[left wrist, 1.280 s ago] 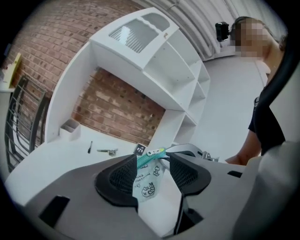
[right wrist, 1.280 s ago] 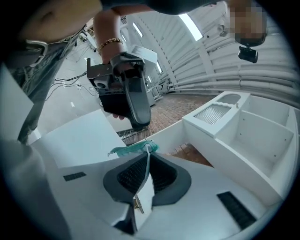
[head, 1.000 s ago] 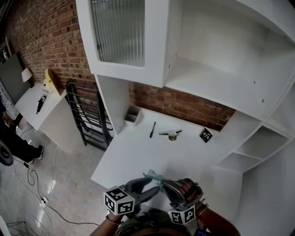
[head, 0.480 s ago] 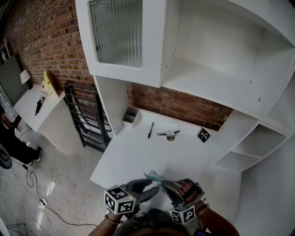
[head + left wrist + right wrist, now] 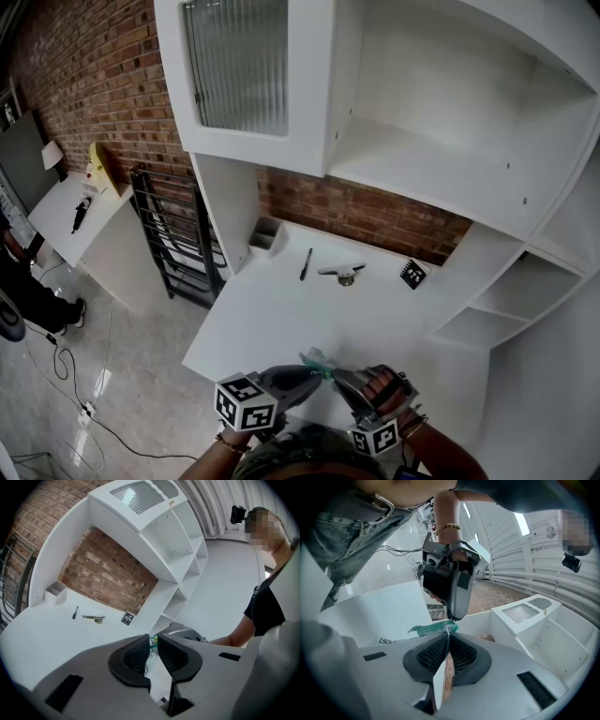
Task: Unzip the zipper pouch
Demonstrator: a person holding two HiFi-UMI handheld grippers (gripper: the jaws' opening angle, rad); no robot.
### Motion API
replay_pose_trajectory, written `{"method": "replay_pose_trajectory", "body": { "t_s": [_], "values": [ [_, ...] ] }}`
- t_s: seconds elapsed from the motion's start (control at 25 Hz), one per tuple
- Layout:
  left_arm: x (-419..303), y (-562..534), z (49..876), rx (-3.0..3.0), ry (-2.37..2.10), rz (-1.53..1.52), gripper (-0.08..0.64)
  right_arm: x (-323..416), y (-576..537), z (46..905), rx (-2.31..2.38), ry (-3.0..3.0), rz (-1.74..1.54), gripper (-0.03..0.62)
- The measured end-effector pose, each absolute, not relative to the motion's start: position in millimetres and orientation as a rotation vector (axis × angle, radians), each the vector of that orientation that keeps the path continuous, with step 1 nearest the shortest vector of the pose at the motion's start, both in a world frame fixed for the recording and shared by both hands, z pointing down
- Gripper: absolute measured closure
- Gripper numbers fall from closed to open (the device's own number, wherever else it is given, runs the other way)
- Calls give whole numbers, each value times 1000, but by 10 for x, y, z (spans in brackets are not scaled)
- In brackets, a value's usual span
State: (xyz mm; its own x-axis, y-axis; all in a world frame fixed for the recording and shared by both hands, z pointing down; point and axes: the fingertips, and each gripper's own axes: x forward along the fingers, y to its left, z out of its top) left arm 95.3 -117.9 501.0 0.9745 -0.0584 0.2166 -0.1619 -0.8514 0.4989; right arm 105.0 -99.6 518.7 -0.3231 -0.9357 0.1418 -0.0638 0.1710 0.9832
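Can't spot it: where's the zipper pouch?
Head view, bottom centre: the zipper pouch sits in the right tool, with the left tool just closing its jaws on it.

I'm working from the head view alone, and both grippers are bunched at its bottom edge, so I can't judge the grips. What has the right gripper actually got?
Observer: The right gripper view shows the right gripper shut on the zipper pouch, pinching it just below its teal zipper edge.
Operator: And the left one?
Observer: The left gripper has just been closing its jaws. In its own view a small teal zipper tab looks pinched between their tips.
Operator: Are the two grips close together?
Observer: Very close. In the right gripper view the left tips come down onto that teal edge directly above the right jaws.
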Motion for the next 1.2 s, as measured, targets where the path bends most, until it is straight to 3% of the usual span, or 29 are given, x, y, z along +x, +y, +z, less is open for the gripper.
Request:
{"method": "replay_pose_trajectory", "body": {
  "t_s": [0.64,0.72,0.8,0.96,1.2],
  "values": [
    [1079,-1181,5033,2586,-164,282,555,1168,-969,5239,1060,-1763,-1078,572],
    [1090,-1199,4979,2601,-160,279,555,1169,-985,5206,1099,-1915,-920,536],
    [1113,-1173,4955,2627,-137,306,557,1158,-995,5196,1112,-2070,-728,449],
    [1174,-1036,5016,2704,-82,401,557,1111,-1012,5243,1059,-2243,-481,433],
    [1174,-976,5025,2728,-52,441,557,1018,-993,5302,953,-2313,-361,445]
  ]
}}
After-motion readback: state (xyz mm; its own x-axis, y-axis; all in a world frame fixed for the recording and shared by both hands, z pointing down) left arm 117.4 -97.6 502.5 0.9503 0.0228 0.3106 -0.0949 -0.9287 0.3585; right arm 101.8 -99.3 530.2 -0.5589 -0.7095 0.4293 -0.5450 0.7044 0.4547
